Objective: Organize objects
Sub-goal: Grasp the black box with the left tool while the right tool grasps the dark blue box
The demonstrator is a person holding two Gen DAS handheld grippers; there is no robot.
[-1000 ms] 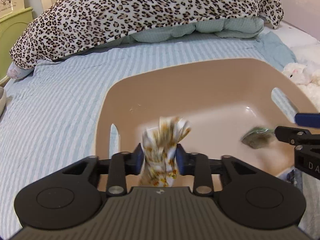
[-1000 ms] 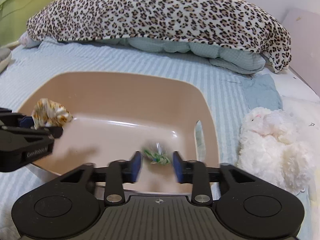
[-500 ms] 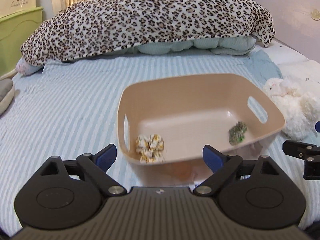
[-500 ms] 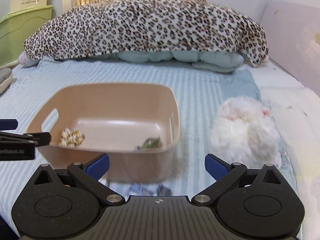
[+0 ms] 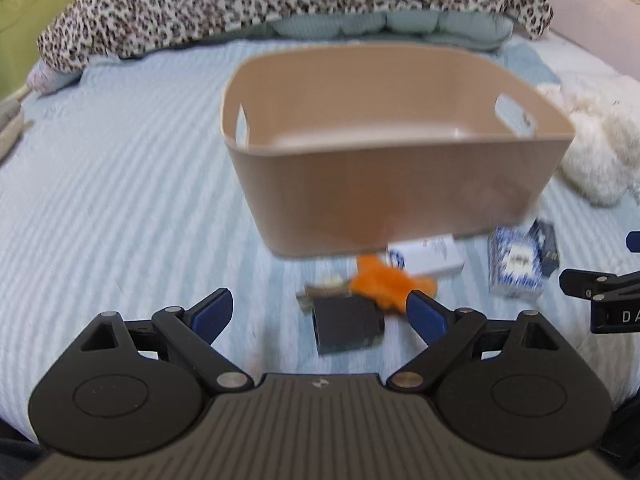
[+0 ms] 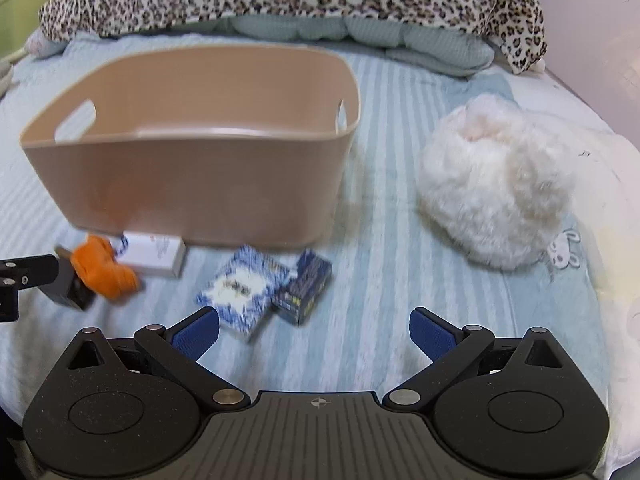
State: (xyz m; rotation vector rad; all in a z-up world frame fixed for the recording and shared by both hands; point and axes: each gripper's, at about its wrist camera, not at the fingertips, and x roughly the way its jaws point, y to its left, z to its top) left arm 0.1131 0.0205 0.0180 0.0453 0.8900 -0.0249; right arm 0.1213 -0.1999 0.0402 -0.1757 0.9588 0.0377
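bed: striped pale-blue cover, soft, so anything pressed down on it sinks; it carries everything here.
bin: tan plastic tub with cut-out handles, rigid and probably light; stands mid-bed, floor hidden from both views.
plush toy: white, fluffy, well to the right of the bin; soft, any pinch holds.
white carton: long box lying flat, touching the bin's front wall; stiff card, light; take across the short width.
blue-white box: patterned card, lying flat near right gripper; grip on the side edges, thin card may dent.
dark blue box: small, just beside the patterned one; same handling.
black box: tilted, blurred, nearest left gripper; rigid, squeeze opposite faces.
orange cloth: crumpled, partly on the black box; limp, grab the bunched middle.
left gripper: jaws wide apart, holding nothing, above the black box.
right gripper: jaws wide apart, holding nothing, just short of the two blue boxes.
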